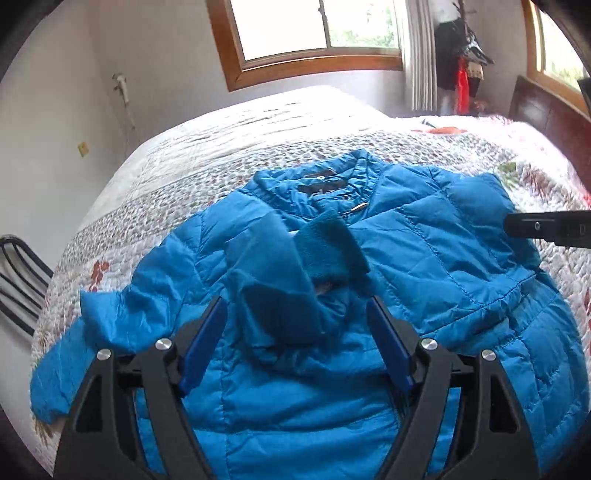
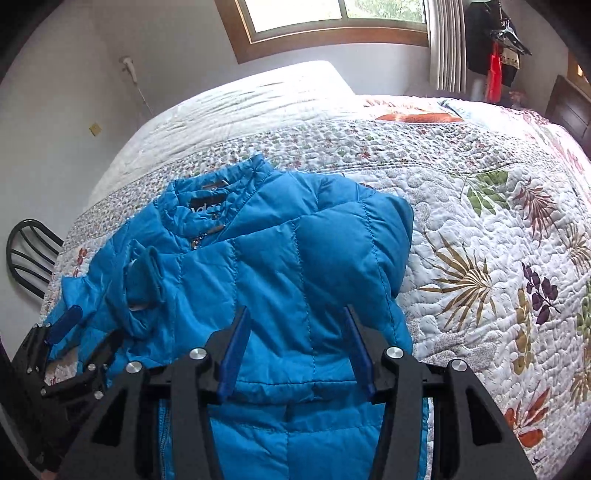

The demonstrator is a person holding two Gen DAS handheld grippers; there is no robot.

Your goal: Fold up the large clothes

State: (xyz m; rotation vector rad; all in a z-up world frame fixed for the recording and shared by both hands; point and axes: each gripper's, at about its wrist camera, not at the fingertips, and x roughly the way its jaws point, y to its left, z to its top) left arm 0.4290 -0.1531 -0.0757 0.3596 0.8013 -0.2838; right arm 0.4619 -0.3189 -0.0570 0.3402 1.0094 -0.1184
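Note:
A blue quilted jacket (image 1: 424, 258) lies front up on the bed, collar (image 1: 314, 181) toward the window. One sleeve (image 1: 273, 280) is folded across the chest, and its fleece-lined cuff (image 1: 328, 240) rests near the zipper. My left gripper (image 1: 297, 302) hangs open just above that sleeve, with the sleeve lying between its blue pads and not pinched. In the right wrist view my right gripper (image 2: 295, 312) stands open over the jacket (image 2: 295, 258) body with nothing gripped, and my left gripper (image 2: 96, 322) is over the folded sleeve (image 2: 144, 280) at the lower left.
A floral quilt (image 2: 480, 240) covers the bed, with bare quilt to the right of the jacket. A black metal chair (image 2: 29, 254) stands at the bed's left edge. Window (image 1: 314, 29), curtain (image 1: 421, 55), hanging clothes (image 1: 461, 62) and a dark wooden headboard (image 1: 543, 110) lie beyond.

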